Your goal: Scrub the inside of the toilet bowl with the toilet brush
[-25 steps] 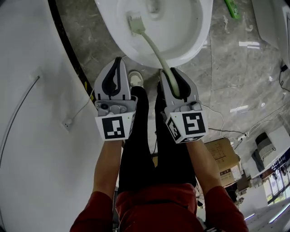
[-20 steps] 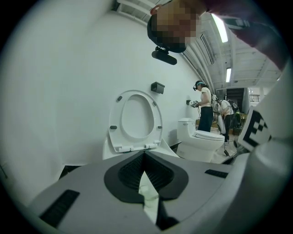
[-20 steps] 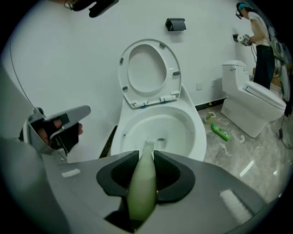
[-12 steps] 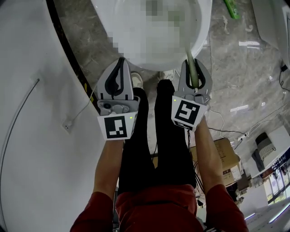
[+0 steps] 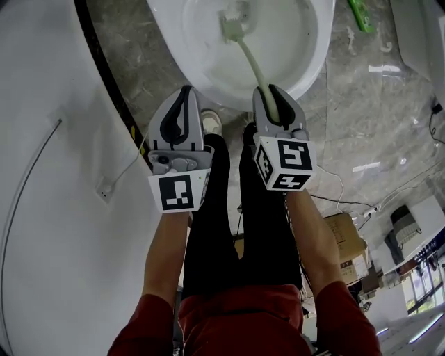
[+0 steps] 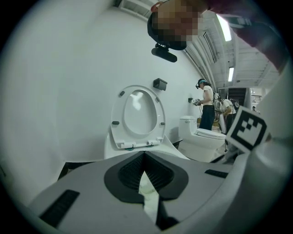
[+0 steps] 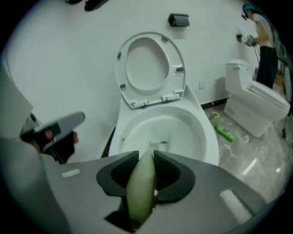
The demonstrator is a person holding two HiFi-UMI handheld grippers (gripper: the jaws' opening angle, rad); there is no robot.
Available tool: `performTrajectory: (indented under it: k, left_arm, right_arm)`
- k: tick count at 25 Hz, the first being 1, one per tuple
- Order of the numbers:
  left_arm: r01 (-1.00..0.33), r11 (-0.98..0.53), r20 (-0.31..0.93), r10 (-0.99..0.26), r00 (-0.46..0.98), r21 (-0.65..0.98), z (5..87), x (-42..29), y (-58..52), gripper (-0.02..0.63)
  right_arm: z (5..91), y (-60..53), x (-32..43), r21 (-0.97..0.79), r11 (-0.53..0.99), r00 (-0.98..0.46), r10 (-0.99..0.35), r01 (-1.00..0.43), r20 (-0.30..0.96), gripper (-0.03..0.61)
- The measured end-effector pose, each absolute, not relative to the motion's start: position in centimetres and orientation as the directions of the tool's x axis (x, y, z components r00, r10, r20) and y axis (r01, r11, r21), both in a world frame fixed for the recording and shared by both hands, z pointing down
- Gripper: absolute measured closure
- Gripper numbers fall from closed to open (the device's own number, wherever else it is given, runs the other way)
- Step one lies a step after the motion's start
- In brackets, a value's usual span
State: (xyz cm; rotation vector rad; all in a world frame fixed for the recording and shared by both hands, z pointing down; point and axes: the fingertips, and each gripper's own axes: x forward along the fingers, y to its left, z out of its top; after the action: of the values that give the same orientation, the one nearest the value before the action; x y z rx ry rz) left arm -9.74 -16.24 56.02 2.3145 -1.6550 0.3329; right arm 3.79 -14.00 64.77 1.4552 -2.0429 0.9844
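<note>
Around: green bottle [image 5: 359, 12] on the floor, right of the right hand-held gripper [image 5: 274, 93].
Right hand-held gripper: pinches toilet brush [image 5: 252, 59], head in toilet bowl [image 5: 215, 87] ahead.
Left hand-held gripper [image 5: 183, 94]: pressed together, empty.

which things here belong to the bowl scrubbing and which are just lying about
In the job:
toilet brush, gripped in the shut jaws of the right gripper
toilet bowl, with the brush head inside it

Lying about:
green bottle
cardboard box
cables
second toilet
left gripper, jaws together, empty
</note>
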Motion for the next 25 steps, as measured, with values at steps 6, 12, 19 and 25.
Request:
performTrajectory:
  k: [6,12,19,25]
  left_arm:
    - [-0.952,-0.292,0.354,-0.884,0.305,0.089,56.7,-10.8,-16.4,0.607]
    - [-0.949,-0.301,0.362,-0.878,0.315,0.095,56.9,-10.3,-16.8,0.607]
    - [-0.948,-0.303,0.358,-0.878,0.317,0.098,56.8,-10.0,-16.8,0.607]
    - [-0.952,-0.289,0.351,-0.885,0.305,0.098,56.7,-10.5,-17.2,0.607]
  right_arm:
    - [61.5,-15.6,3.2,-0.535,0.119,-0.460,-0.684,-0.836,0.567,0.465]
    - [68.4,-16.9,6.9,-0.391,0.034,-0.323,-0.633,-0.920,0.704,0.465]
    - [64.3,-17.8,9.0,0.147,0.332,-0.141,-0.704,-0.932,0.696,0.466]
    - [63.0,-16.2,8.7,0.438,0.436,-0.047,-0.749,-0.786,0.661,0.466]
